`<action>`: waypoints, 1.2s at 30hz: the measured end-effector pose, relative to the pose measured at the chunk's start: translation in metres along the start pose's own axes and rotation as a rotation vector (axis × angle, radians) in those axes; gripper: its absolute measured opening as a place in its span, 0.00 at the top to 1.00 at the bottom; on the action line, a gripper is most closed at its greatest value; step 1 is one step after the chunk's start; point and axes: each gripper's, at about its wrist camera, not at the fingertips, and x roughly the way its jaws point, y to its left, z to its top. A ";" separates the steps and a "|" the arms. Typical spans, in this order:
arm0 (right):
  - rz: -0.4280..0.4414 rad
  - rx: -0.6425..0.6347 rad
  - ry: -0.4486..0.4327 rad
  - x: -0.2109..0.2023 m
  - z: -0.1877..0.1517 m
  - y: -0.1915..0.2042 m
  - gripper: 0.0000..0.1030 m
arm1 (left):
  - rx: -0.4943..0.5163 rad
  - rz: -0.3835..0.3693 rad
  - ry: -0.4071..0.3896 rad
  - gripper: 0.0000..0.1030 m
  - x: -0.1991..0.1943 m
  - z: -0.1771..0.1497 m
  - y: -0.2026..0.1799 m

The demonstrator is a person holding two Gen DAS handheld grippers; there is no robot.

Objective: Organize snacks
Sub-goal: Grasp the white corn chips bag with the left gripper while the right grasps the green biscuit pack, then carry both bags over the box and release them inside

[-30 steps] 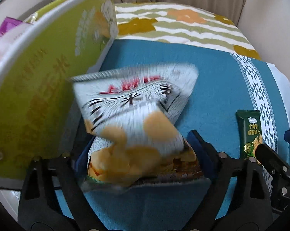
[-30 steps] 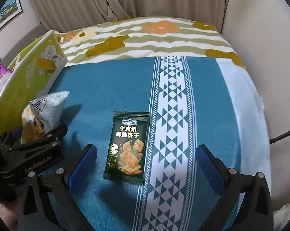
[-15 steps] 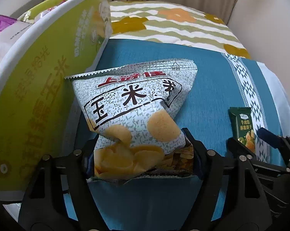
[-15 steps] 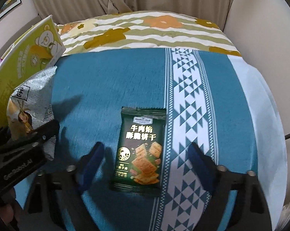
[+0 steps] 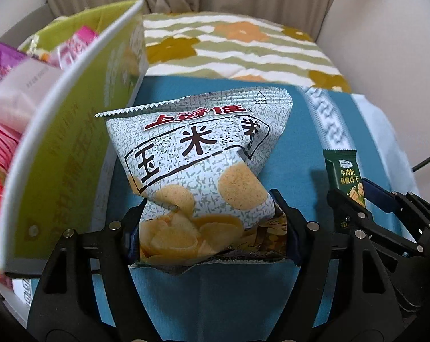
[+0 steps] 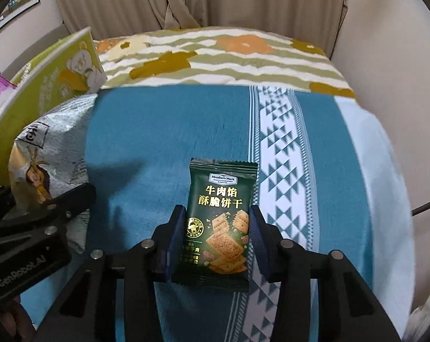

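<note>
The left tongs (image 5: 209, 228) are clamped on the lower part of a grey-white chip bag (image 5: 198, 165), which stands up between the fingers above the blue blanket (image 5: 294, 131). To their left stands a green box (image 5: 72, 142) with pink snack packs (image 5: 12, 94) inside. The right tongs (image 6: 215, 242) have just been closing and now pinch a dark green cracker packet (image 6: 219, 216) by its sides, to the right of the left tongs.
</note>
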 end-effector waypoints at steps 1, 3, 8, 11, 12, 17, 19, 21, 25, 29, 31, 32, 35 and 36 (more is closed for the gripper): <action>0.002 0.001 -0.009 -0.007 0.001 0.000 0.61 | 0.002 -0.011 -0.013 0.30 -0.008 0.002 -0.002; 0.007 0.005 -0.031 -0.023 0.003 -0.001 0.61 | 0.007 -0.026 -0.035 0.30 -0.022 0.005 -0.004; 0.023 0.001 -0.087 -0.065 0.012 0.001 0.61 | 0.029 -0.037 -0.099 0.30 -0.068 0.017 -0.006; 0.037 -0.001 -0.126 -0.091 0.020 0.004 0.61 | 0.038 -0.039 -0.149 0.30 -0.103 0.031 0.000; 0.040 -0.004 -0.145 -0.101 0.023 0.006 0.61 | 0.038 -0.039 -0.161 0.30 -0.110 0.034 0.003; 0.056 -0.037 -0.213 -0.138 0.043 0.025 0.61 | 0.027 -0.039 -0.213 0.30 -0.149 0.056 0.031; 0.069 -0.045 -0.238 -0.152 0.050 0.035 0.61 | 0.027 -0.037 -0.223 0.30 -0.159 0.065 0.044; 0.087 -0.055 -0.248 -0.158 0.062 0.047 0.61 | 0.030 -0.027 -0.230 0.30 -0.167 0.076 0.061; 0.128 -0.057 -0.269 -0.163 0.088 0.075 0.61 | 0.033 -0.005 -0.224 0.30 -0.170 0.099 0.097; 0.157 -0.064 -0.287 -0.160 0.117 0.111 0.61 | 0.034 0.013 -0.198 0.30 -0.164 0.127 0.141; 0.168 -0.071 -0.291 -0.154 0.131 0.128 0.61 | 0.041 0.022 -0.185 0.30 -0.156 0.144 0.167; 0.172 -0.073 -0.293 -0.149 0.139 0.137 0.61 | 0.042 0.022 -0.181 0.30 -0.153 0.148 0.174; 0.193 -0.068 -0.287 -0.135 0.160 0.162 0.61 | 0.044 0.019 -0.153 0.30 -0.137 0.169 0.202; 0.198 -0.065 -0.280 -0.129 0.165 0.169 0.61 | 0.044 0.012 -0.139 0.30 -0.129 0.177 0.212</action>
